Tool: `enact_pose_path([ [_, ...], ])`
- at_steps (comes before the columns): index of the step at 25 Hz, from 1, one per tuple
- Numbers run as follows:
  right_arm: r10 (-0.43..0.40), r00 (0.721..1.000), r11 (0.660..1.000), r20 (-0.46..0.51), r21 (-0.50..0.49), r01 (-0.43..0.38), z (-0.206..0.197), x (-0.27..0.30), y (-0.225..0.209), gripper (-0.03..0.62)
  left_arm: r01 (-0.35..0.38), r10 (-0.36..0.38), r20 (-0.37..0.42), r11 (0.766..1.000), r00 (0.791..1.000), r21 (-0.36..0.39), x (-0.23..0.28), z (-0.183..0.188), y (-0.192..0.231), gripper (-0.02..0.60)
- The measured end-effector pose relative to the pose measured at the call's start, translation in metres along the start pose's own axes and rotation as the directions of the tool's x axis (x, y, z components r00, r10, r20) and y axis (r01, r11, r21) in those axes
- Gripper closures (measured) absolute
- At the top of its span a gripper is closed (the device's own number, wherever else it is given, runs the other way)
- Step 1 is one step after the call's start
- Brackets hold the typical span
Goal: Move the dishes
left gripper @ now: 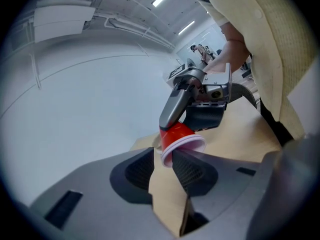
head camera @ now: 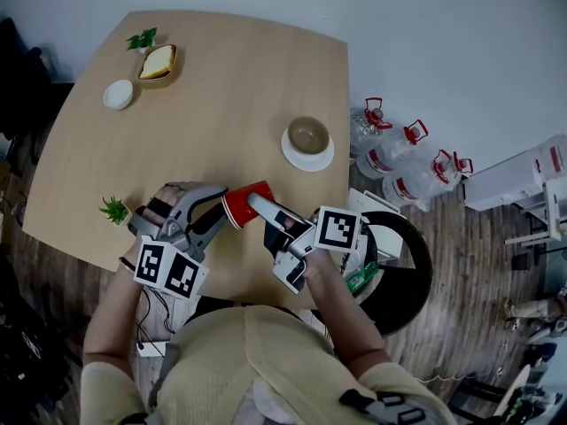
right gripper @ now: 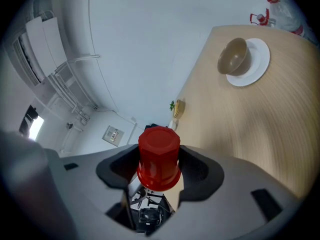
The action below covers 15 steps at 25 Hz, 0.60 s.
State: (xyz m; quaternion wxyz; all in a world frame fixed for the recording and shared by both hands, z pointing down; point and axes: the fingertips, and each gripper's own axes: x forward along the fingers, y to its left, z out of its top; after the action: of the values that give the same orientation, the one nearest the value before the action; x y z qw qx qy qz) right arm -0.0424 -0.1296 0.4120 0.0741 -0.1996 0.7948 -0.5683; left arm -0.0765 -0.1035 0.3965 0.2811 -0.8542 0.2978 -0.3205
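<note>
A red cup (head camera: 244, 206) with a white rim hangs over the near table edge, lying on its side between my two grippers. My right gripper (head camera: 258, 204) is shut round its body; in the right gripper view the cup's (right gripper: 159, 156) base faces the camera between the jaws of the gripper (right gripper: 159, 165). My left gripper (head camera: 222, 209) meets the cup's mouth from the left. In the left gripper view the rim of the cup (left gripper: 177, 134) sits pinched between the narrow jaws of that gripper (left gripper: 162, 161). A brown bowl (head camera: 308, 135) on a white plate (head camera: 306, 159) stands at the table's right side.
On the wooden table (head camera: 221, 87) a small white dish (head camera: 118, 94) and a plate with bread (head camera: 158, 63) sit at the far left beside a little plant (head camera: 142, 39). Another plant (head camera: 114, 209) is near my left hand. Water bottles (head camera: 390, 153) and a chair (head camera: 399, 264) stand right of the table.
</note>
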Motion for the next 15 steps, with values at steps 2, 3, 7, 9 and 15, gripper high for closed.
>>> enact_pose_path([
  [2,0.020,1.000,0.999,-0.003,0.033,-0.020,-0.002,0.000,0.001,0.336,0.010,-0.010,0.010,1.000,1.000,0.009,-0.002,0.002,0.000,0.476],
  [3,0.031,1.000,0.998,-0.006,0.047,-0.030,-0.004,0.000,0.002,0.336,0.018,-0.018,0.015,1.000,1.000,0.011,-0.003,0.003,0.000,0.480],
  [7,0.070,0.998,0.993,-0.003,0.101,-0.069,-0.005,-0.001,0.003,0.336,0.031,-0.031,0.037,0.999,0.999,0.022,-0.004,0.008,-0.002,0.517],
  [9,0.088,0.996,0.988,-0.004,0.126,-0.087,-0.005,-0.001,0.003,0.336,0.036,-0.038,0.044,0.999,0.998,0.036,-0.005,0.009,-0.002,0.522],
  [15,0.153,0.988,0.968,0.009,0.199,-0.151,-0.008,-0.001,0.005,0.336,0.067,-0.074,0.069,0.993,0.995,0.096,-0.011,0.014,0.000,0.537],
])
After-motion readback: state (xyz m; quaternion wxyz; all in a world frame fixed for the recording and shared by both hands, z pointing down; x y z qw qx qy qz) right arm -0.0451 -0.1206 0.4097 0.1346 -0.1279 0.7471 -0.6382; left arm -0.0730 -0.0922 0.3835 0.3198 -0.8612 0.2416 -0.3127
